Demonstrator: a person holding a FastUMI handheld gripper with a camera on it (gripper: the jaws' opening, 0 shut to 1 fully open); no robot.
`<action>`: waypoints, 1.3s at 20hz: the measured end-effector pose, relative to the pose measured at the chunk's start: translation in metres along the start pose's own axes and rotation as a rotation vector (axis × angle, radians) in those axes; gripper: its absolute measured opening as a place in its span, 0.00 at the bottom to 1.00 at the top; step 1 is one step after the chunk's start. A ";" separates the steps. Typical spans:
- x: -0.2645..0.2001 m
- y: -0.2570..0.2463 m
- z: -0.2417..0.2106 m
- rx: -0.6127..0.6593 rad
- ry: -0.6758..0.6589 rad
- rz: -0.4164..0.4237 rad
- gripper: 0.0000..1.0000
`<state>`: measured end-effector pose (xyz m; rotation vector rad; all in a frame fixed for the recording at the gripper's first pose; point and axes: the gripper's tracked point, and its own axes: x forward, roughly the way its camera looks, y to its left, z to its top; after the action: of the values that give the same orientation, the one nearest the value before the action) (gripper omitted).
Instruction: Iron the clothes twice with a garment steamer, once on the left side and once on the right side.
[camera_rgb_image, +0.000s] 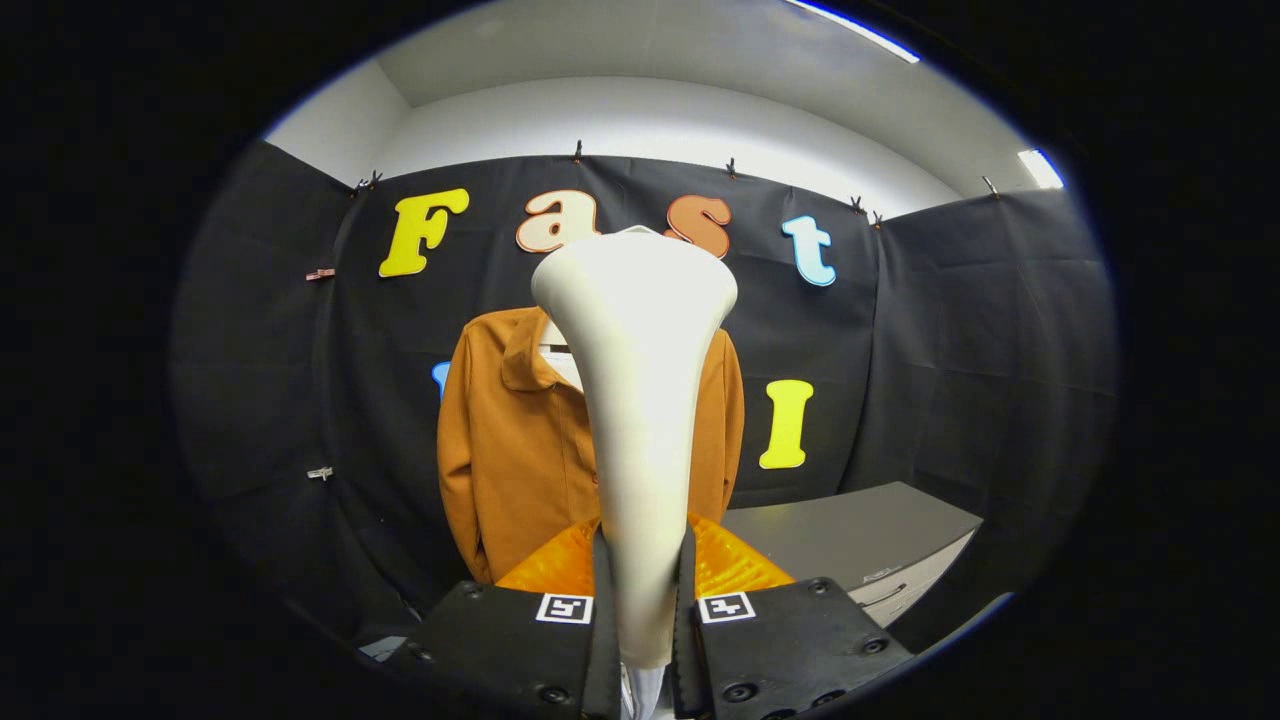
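My gripper (643, 590) is shut on the handle of a cream-white garment steamer (637, 400), both fingers pressing its narrow neck. The steamer stands upright between the fingers, and its wide head flares out at the top. Beyond it an orange-brown collared jacket (510, 440) hangs against the booth's black wall, facing me. The steamer hides the middle of the jacket; the left side with its sleeve and a strip of the right side show on either side of it. The steamer head is held apart from the cloth, at about collar height.
A grey cabinet (860, 545) with a drawer handle stands low to the right of the jacket. An orange ribbed part (545, 570) sits just ahead of the fingers, around the steamer's neck. The black cloth wall (960, 350) closes in on the left, back and right.
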<state>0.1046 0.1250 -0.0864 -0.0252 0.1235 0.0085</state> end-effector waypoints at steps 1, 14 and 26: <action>0.000 0.001 0.000 -0.001 -0.001 0.000 0.24; -0.001 0.005 0.004 -0.003 -0.012 -0.002 0.24; 0.002 0.007 0.004 0.007 -0.015 -0.004 0.24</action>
<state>0.1065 0.1319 -0.0831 -0.0187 0.1086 0.0043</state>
